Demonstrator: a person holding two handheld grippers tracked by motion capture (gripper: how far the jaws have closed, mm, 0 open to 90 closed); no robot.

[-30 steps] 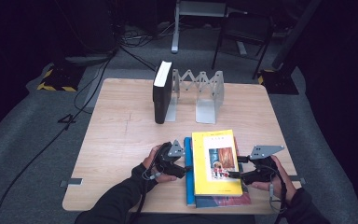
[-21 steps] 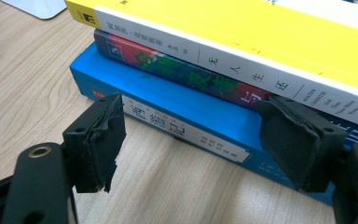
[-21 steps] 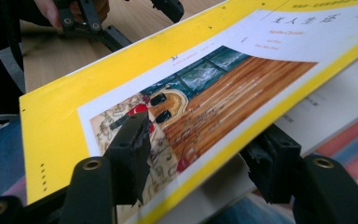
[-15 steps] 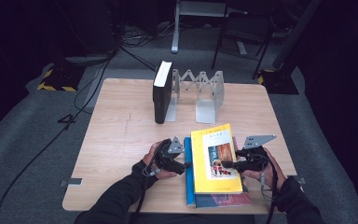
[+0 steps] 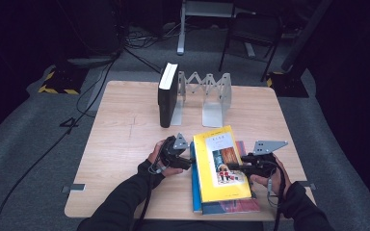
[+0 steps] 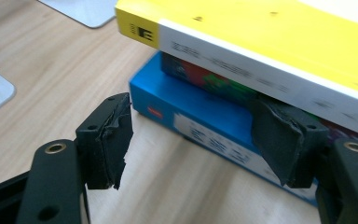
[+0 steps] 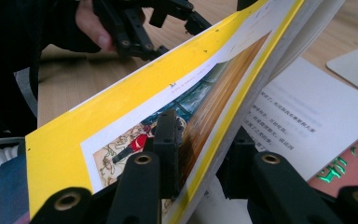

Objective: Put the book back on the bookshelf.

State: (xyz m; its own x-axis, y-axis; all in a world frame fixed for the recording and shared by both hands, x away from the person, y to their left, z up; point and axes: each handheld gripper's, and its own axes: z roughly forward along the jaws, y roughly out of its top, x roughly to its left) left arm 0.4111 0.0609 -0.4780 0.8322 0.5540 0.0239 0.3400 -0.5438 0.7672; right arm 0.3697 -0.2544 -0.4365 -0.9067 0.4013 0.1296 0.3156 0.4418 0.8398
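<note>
Two grippers | right gripper [image 7: 200,154] fingers pinch yellow book [image 7: 135,116] cover | left gripper [image 6: 193,135] fingers apart

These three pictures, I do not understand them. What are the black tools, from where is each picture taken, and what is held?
A person sits at a wooden table and holds hand tongs in each hand. The high view looks down from above. Each other view comes from a camera riding on one tool.

The right tongs pinch the front cover of the yellow book and lift it. The left tongs are open beside the blue book under it. Farther back, a black book stands in a metal rack.
</note>
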